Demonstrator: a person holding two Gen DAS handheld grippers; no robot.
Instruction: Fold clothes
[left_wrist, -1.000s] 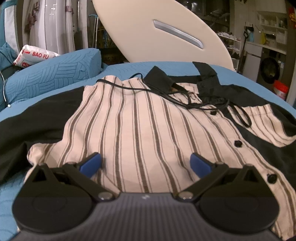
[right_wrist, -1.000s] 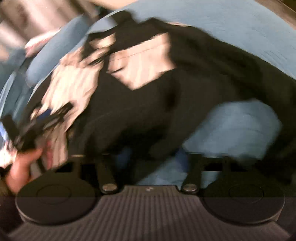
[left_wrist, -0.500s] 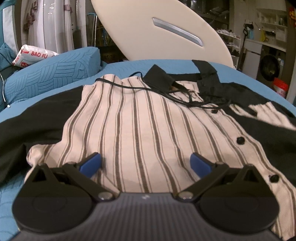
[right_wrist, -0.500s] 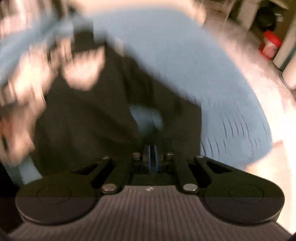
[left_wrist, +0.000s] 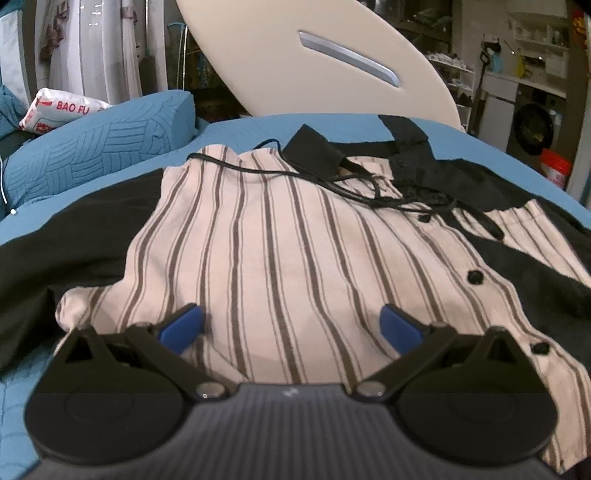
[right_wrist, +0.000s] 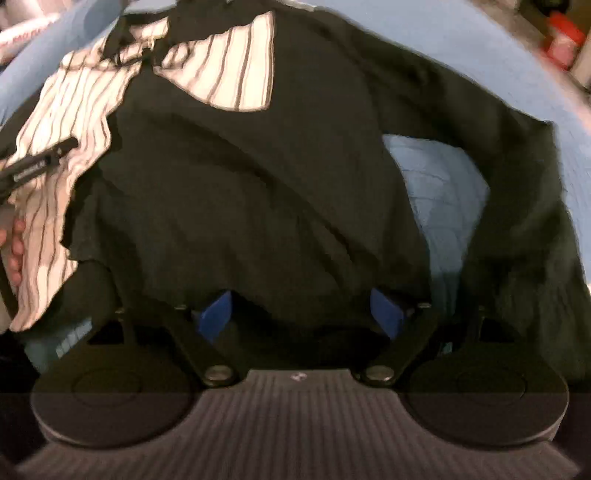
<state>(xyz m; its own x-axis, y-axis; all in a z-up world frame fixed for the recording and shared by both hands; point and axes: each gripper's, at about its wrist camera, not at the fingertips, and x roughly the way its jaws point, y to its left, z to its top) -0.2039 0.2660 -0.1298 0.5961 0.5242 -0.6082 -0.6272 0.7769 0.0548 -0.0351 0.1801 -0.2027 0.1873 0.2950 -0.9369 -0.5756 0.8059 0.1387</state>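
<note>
A cream shirt with dark stripes (left_wrist: 280, 251), black buttons and black sleeves lies spread on the blue bed (left_wrist: 258, 125). A black drawstring (left_wrist: 332, 181) curls across its collar end. My left gripper (left_wrist: 290, 325) is open just above the striped front, nothing between its blue pads. In the right wrist view my right gripper (right_wrist: 301, 314) hovers over the black sleeve cloth (right_wrist: 258, 192). Its jaws are opening, and the black cloth lies under and between the pads without being pinched. The left gripper's finger (right_wrist: 40, 162) and a hand (right_wrist: 14, 243) show at that view's left edge.
A blue quilted pillow (left_wrist: 92, 147) and a white printed bag (left_wrist: 59, 110) sit at the back left. A cream oval headboard (left_wrist: 332, 62) rises behind the bed. Shelves, a washing machine (left_wrist: 532, 129) and a red-lidded tub (left_wrist: 554, 166) stand on the right, beyond the bed edge.
The right gripper went from shut to wide apart and swung back over the black cloth. The striped flap on the right, tugged half a second ago, lies flat again. The left gripper stayed still.
</note>
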